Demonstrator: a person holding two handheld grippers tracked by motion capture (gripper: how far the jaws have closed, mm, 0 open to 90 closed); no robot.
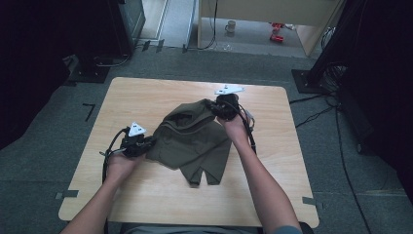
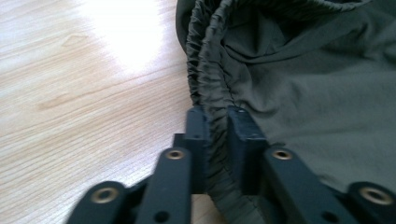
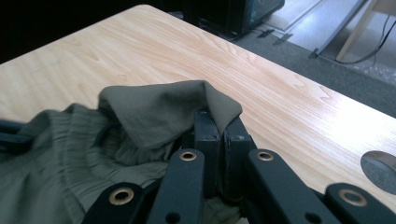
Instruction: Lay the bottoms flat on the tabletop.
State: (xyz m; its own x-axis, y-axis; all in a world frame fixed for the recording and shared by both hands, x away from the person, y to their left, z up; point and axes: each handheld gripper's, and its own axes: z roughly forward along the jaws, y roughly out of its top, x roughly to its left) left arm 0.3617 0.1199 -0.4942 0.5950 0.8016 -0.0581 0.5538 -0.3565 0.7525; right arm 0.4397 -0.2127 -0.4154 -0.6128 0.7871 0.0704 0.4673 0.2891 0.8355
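A pair of olive-green shorts [image 1: 195,141] lies crumpled in the middle of the wooden table [image 1: 272,185]. My left gripper [image 1: 150,141] is at the garment's left edge, shut on the gathered elastic waistband [image 2: 215,116], which runs up between its jaws. My right gripper [image 1: 212,105] is at the far right corner of the shorts, shut on a fold of the cloth [image 3: 187,105] and holding it lifted a little off the table. The legs of the shorts [image 1: 204,173] point toward the near edge.
The table's far and right edges drop to grey carpet [image 1: 321,141] with cables [image 1: 316,114]. A round hole [image 3: 380,168] shows in the tabletop near my right gripper. Dark stands [image 1: 336,44] and a desk [image 1: 272,12] stand beyond the table.
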